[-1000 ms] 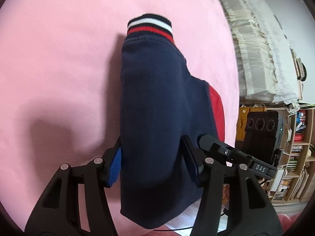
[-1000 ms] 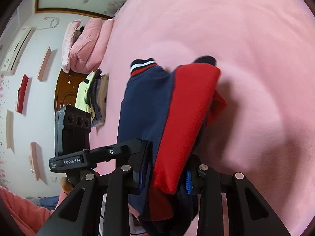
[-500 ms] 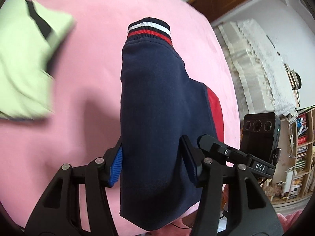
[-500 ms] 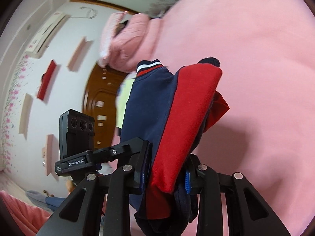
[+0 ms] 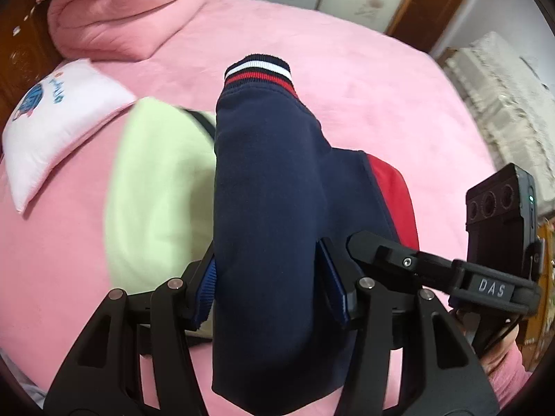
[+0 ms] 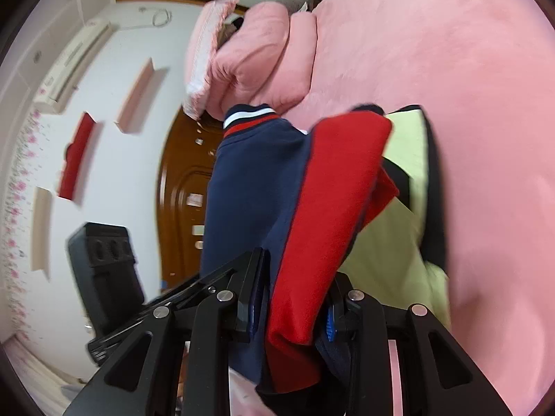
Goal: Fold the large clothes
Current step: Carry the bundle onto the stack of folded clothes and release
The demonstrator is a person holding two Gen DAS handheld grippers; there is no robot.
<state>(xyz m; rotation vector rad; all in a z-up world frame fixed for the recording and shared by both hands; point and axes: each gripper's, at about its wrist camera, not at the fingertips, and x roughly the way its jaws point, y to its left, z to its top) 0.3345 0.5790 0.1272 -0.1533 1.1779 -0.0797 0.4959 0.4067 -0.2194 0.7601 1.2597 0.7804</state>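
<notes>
Starting at the left of the left wrist view, a white pillow with a blue print lies on the pink bed, a folded pink quilt behind it. Next comes a pale green garment lying flat on the bed. Over it, at centre, hangs the folded navy and red sweatshirt, its striped ribbed cuff pointing away. The left hand-held gripper is clamped on the navy bundle, blue pads pressing both sides. To its right, the right hand-held gripper pinches the red panel and the navy layers beneath — its jaws are likewise closed on the cloth.

The sweatshirt looks thick, soft fleece: fairly heavy for clothing, limp, not slippery, and it sags below both grips. Held by its near folded edge at two points, the layers probably stay together; a grip catching only the outer layer would likely let the inner folds slide open. The bundle seems lifted clear of the bed, possibly heading for the green garment.
</notes>
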